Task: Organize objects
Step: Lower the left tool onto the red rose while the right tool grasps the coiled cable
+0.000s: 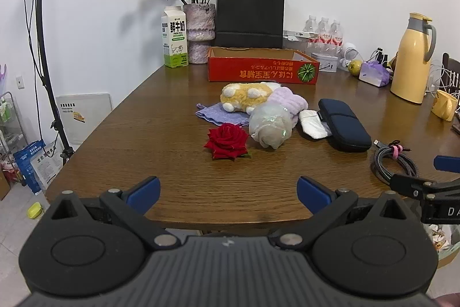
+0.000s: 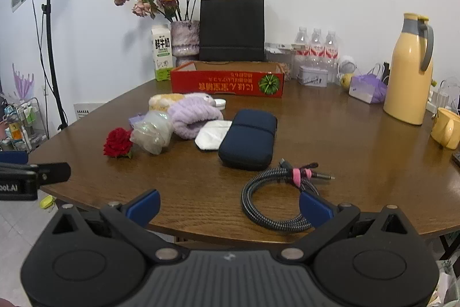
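A red rose [image 1: 227,140] [image 2: 118,142] lies on the brown table [image 1: 161,117] in front of a clear wrapped bundle [image 1: 270,125] [image 2: 152,131]. Behind them sit a yellow plush toy [image 1: 244,97], a lilac fluffy cloth [image 2: 194,117], a blue knit cloth [image 1: 214,113], a white pouch [image 1: 313,124] [image 2: 212,134] and a dark blue case [image 1: 343,127] [image 2: 248,138]. A coiled braided cable [image 2: 276,197] [image 1: 395,161] lies near the front edge. My left gripper [image 1: 228,194] hangs open over the front edge, empty. My right gripper [image 2: 230,209] is open too, its right finger just over the cable coil.
An open red cardboard box [image 1: 263,69] [image 2: 227,82] stands at the back, with a milk carton [image 1: 174,38], a vase of dried roses [image 1: 199,32] and a black paper bag [image 1: 250,15] behind it. A yellow jug [image 2: 408,68], a yellow mug [image 2: 447,128] and water bottles [image 2: 316,48] crowd the right.
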`<state>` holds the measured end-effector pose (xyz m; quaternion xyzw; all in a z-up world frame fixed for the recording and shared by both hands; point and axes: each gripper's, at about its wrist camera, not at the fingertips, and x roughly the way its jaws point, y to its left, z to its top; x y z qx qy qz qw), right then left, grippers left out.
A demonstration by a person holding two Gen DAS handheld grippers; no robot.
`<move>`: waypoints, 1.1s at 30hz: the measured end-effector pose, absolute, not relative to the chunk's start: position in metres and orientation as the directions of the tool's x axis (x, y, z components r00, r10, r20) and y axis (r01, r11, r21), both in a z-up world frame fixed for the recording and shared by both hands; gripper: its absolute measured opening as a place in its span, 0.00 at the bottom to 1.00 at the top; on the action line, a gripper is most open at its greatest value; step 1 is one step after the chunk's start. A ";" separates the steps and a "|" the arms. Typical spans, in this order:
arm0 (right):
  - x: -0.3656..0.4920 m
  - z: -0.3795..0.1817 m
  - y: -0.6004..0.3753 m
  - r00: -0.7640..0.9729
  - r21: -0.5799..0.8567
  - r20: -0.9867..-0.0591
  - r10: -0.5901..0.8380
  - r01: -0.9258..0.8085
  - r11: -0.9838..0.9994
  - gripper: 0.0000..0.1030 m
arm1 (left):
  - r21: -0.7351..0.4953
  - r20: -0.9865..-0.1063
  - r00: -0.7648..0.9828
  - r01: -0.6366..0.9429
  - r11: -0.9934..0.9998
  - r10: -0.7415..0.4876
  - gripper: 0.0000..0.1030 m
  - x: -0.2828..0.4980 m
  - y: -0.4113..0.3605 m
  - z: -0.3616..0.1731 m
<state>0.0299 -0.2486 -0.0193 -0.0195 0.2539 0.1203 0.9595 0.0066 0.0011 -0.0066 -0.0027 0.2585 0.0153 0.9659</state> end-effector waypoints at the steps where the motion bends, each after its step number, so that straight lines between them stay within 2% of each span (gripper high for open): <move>1: 0.032 -0.022 -0.249 0.840 0.024 -0.497 0.218 -0.237 0.971 1.00 | 0.005 -0.502 0.864 -0.030 1.000 0.029 1.00 0.009 0.001 -0.008; 21: 0.082 -0.057 -0.269 0.830 -0.021 -0.543 0.123 -0.160 0.987 1.00 | 0.003 -0.545 0.838 -0.037 0.999 0.033 1.00 0.048 -0.002 -0.026; 33: 0.119 -0.063 -0.272 0.801 0.014 -0.573 0.173 -0.201 0.979 1.00 | 0.022 -0.560 0.826 -0.062 0.998 0.063 1.00 0.074 -0.001 -0.027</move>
